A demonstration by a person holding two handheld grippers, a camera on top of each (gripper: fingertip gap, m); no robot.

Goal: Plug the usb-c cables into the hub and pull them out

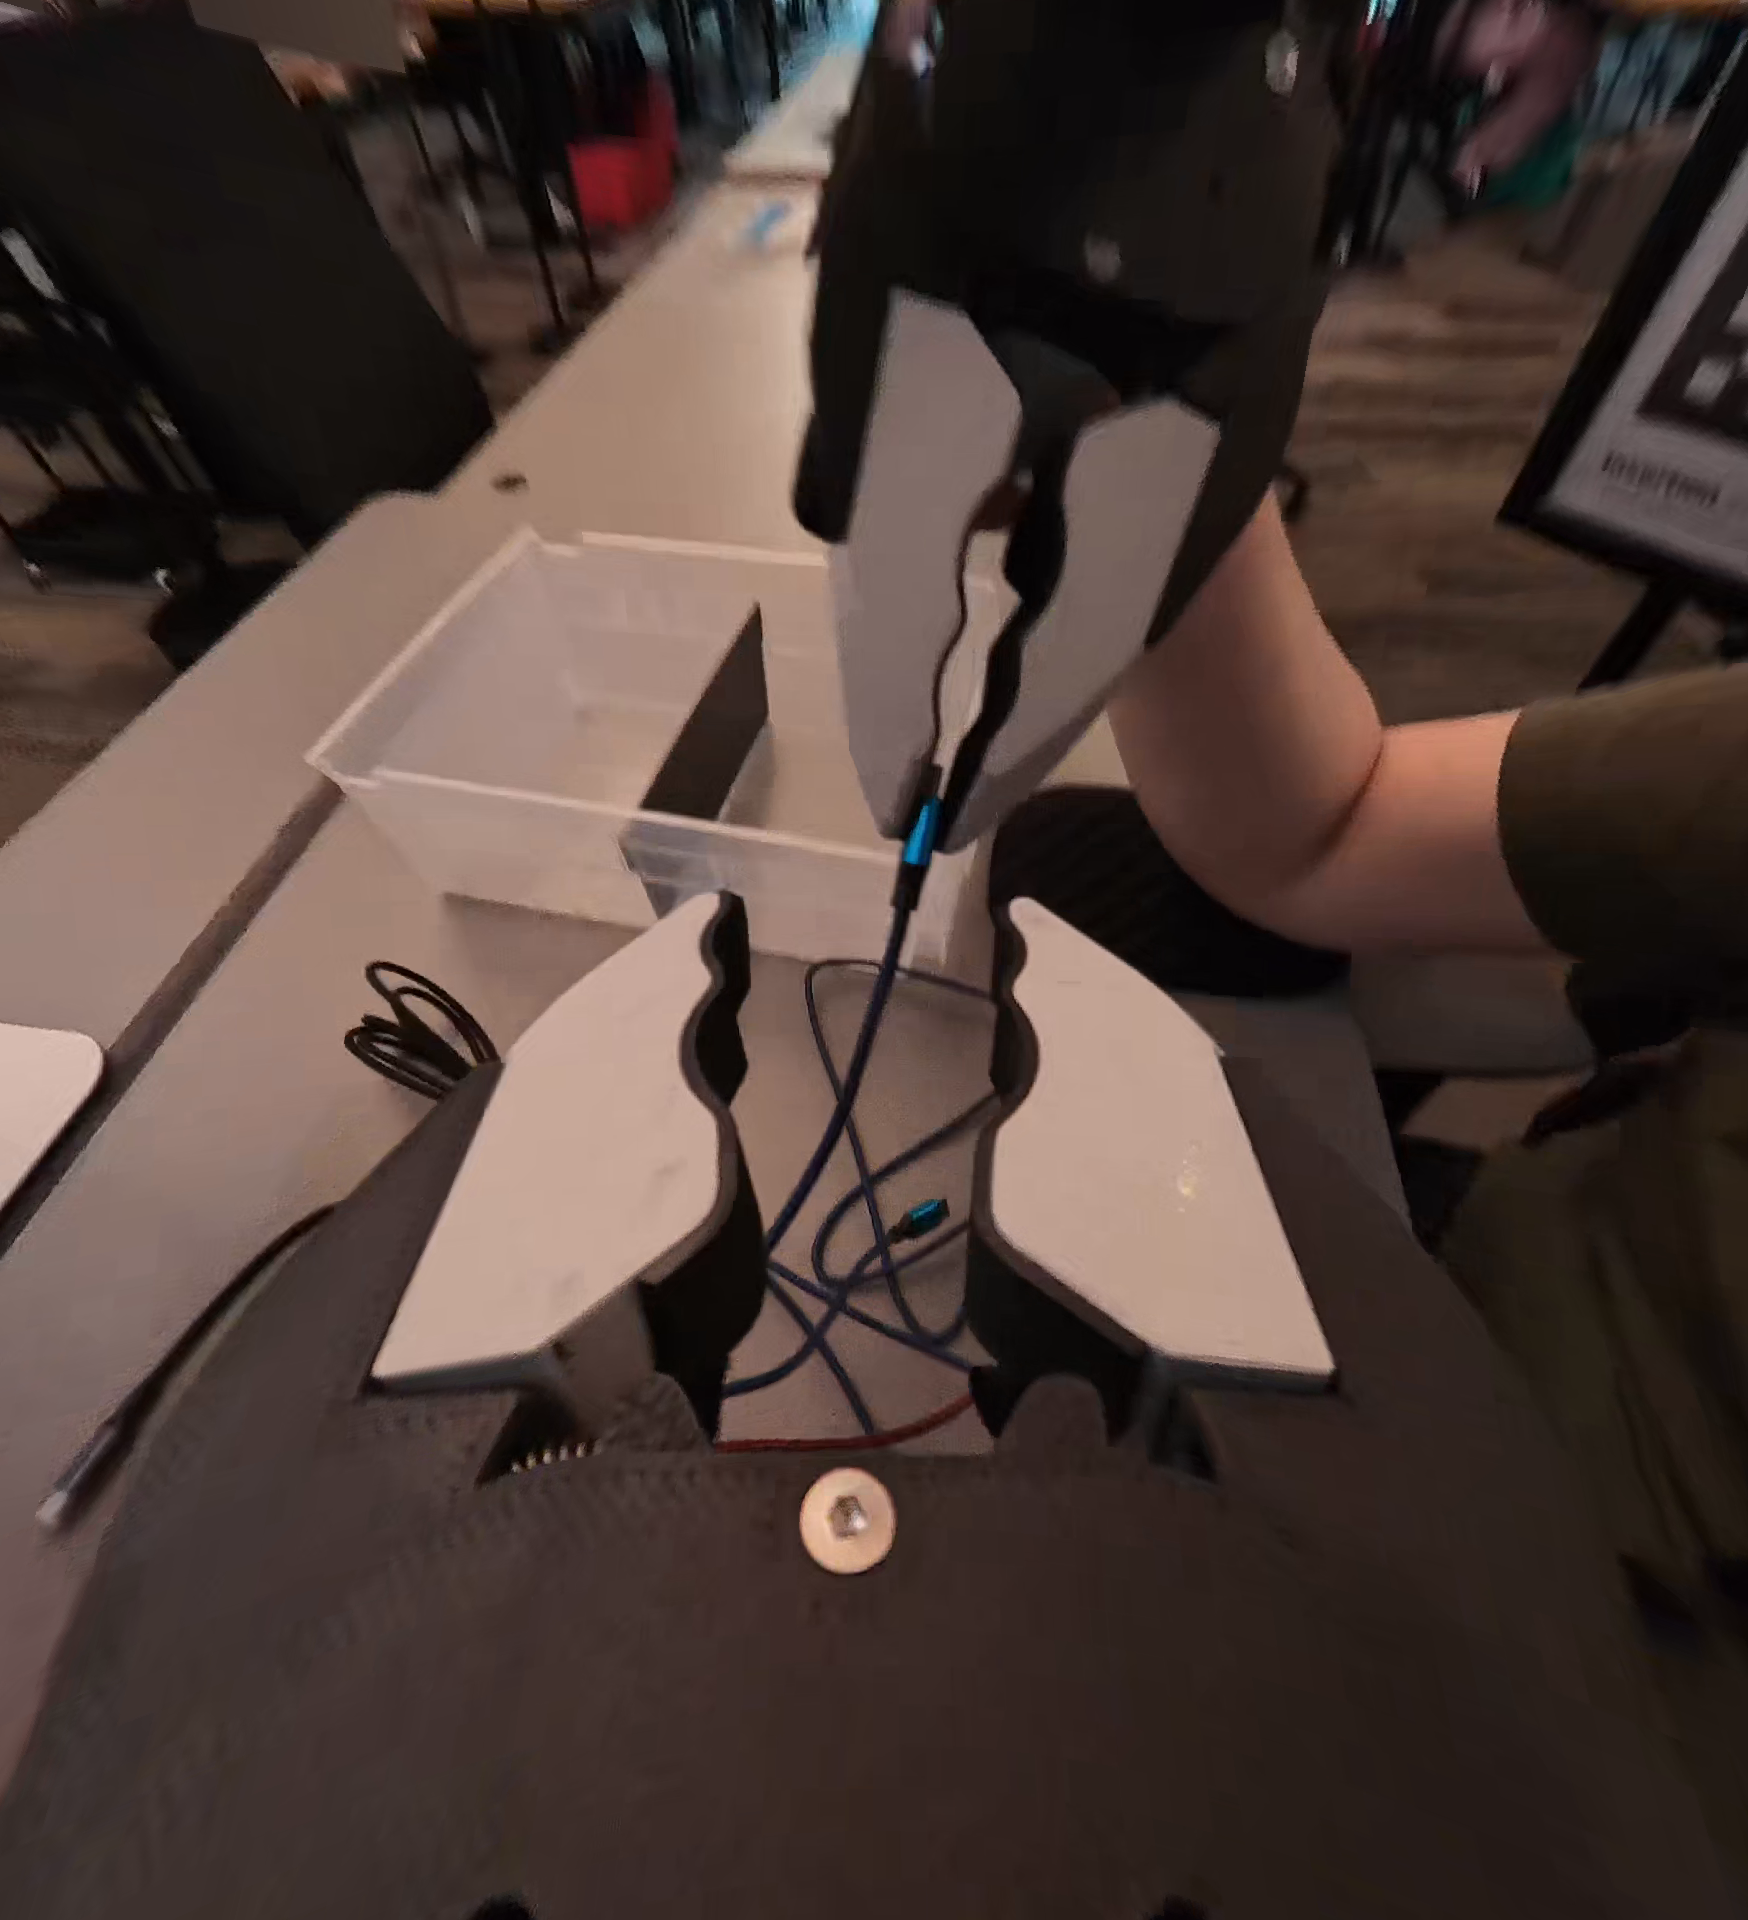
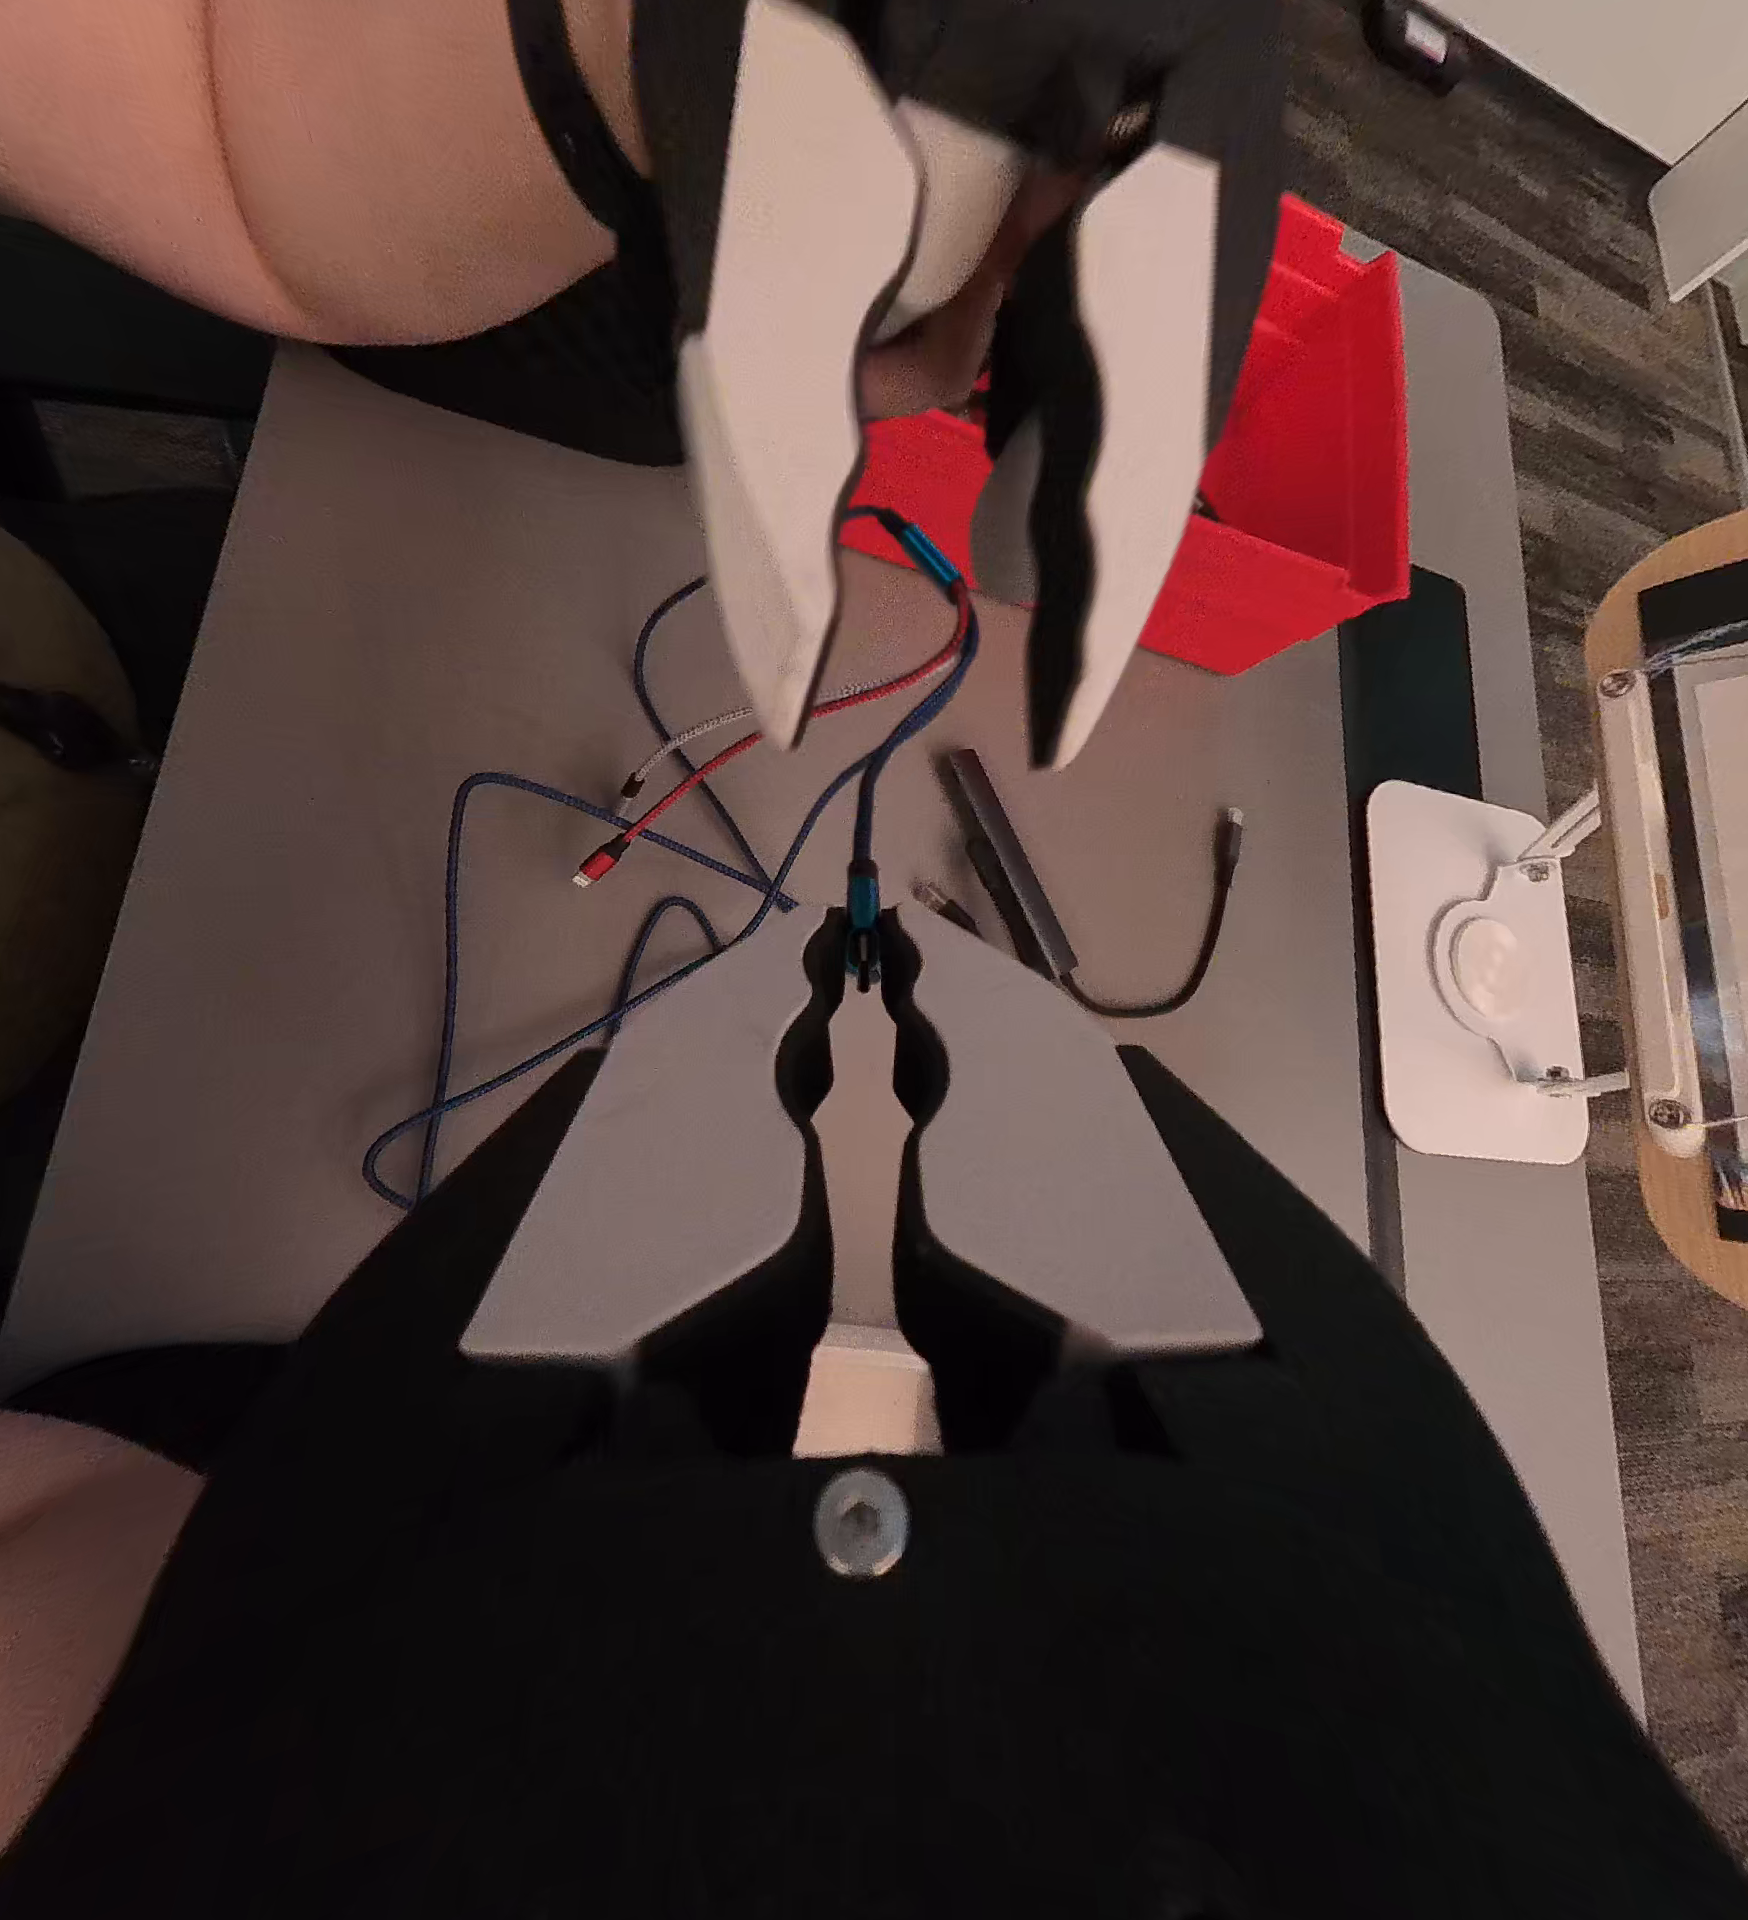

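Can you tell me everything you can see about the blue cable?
The blue cable is thin and braided, looks like woven cloth, and lies in loose loops that cross each other on the grey table. One end is lifted: its shiny teal plug is pinched in the right gripper. Farther along, a teal sleeve joins it to a red strand and a grey strand. That sleeve sits between the open fingers of the left gripper, which do not touch it.

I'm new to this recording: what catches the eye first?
The right gripper, shut on a blue plug, lifts a blue cable above the grey table. The left gripper hangs open over the loose cables. Behind it sits a red bin; the slim hub lies beside the plug.
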